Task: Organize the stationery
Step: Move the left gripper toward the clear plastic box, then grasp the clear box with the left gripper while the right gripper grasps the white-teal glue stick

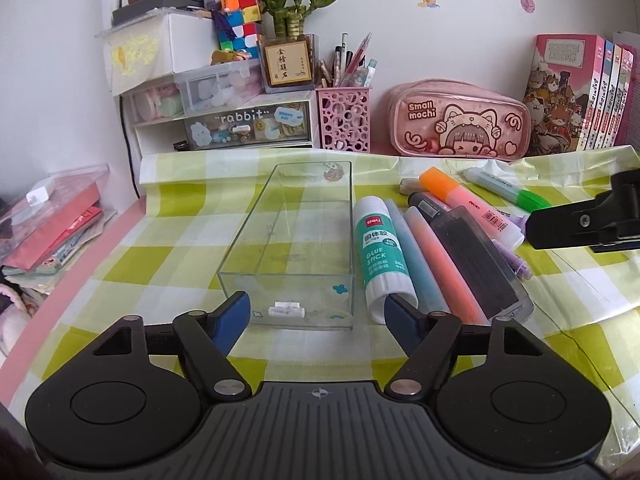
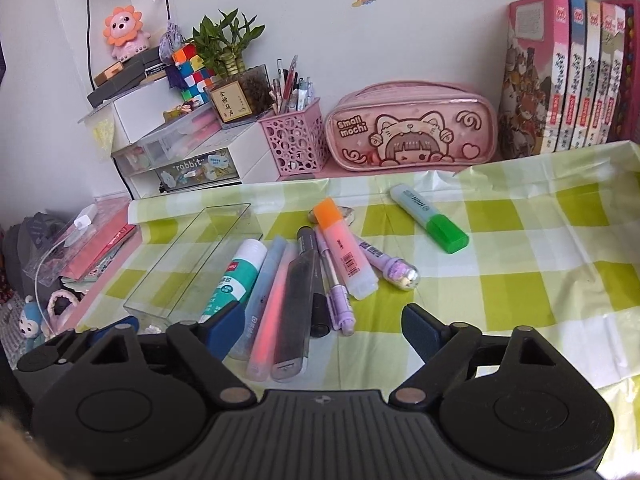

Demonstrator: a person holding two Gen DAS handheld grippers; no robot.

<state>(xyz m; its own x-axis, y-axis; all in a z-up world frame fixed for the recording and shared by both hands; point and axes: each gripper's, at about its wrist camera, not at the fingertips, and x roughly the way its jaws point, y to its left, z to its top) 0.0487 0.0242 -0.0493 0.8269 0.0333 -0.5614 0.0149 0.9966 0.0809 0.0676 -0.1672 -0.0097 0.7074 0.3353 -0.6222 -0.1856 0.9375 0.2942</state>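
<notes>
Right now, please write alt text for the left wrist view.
The left gripper, open, hovers before the near end of a clear box on a green checked cloth. A glue stick and markers lie right of the box.

Both cameras ride low behind their own gripper fingers, tilted down across the worktop [image 1: 592, 296] toward the back wall. The left wrist view sits close behind the clear tray [image 1: 288, 240]. The right wrist view looks from further right; both share the tray [image 2: 192, 256], glue stick [image 1: 380, 248] and pink pencil case [image 2: 412, 128].
</notes>
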